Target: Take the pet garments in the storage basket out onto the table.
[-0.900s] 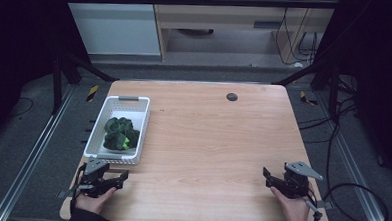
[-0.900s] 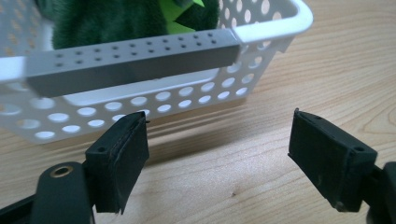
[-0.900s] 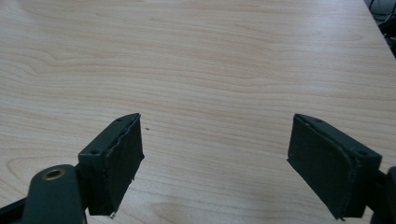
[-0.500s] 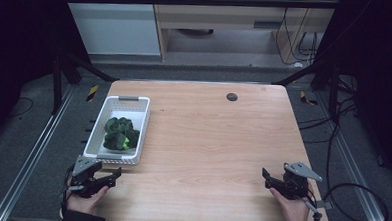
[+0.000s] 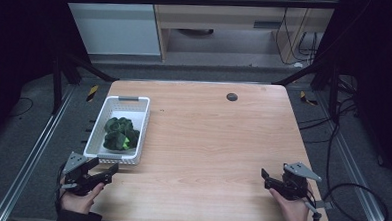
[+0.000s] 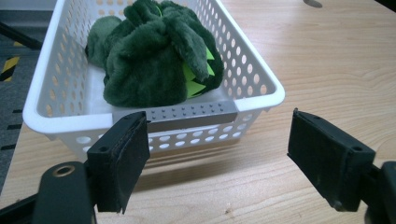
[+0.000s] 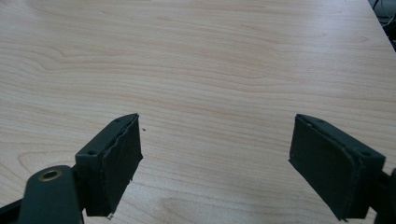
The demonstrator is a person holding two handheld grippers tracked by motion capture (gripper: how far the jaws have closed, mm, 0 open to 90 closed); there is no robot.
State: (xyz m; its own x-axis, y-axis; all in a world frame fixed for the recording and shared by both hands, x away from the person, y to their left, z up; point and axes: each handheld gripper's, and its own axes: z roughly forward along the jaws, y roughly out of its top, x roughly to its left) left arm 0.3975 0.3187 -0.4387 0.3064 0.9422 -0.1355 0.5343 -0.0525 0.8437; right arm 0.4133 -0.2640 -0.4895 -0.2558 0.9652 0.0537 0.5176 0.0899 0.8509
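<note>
High view: white basket [image 5: 142,119] sits near the table's [image 5: 222,141] left edge w/ a green plush toy [image 5: 120,133] inside. Left gripper [image 5: 112,171] is at the front-left corner, just short of the basket's near end, jaws apart, nothing between them. Right gripper [image 5: 264,177] is at the front-right corner, also spread wide & empty, well apart from the basket. Wide bare wood lies between the two; only a small dark round spot [image 5: 231,96] near the far edge (can't tell what). Left gripper view: basket [image 6: 261,84] rim straight ahead of the gripper [image 6: 218,144], toy [image 6: 149,60] heaped past the grey handle strip [image 6: 191,114].
</note>
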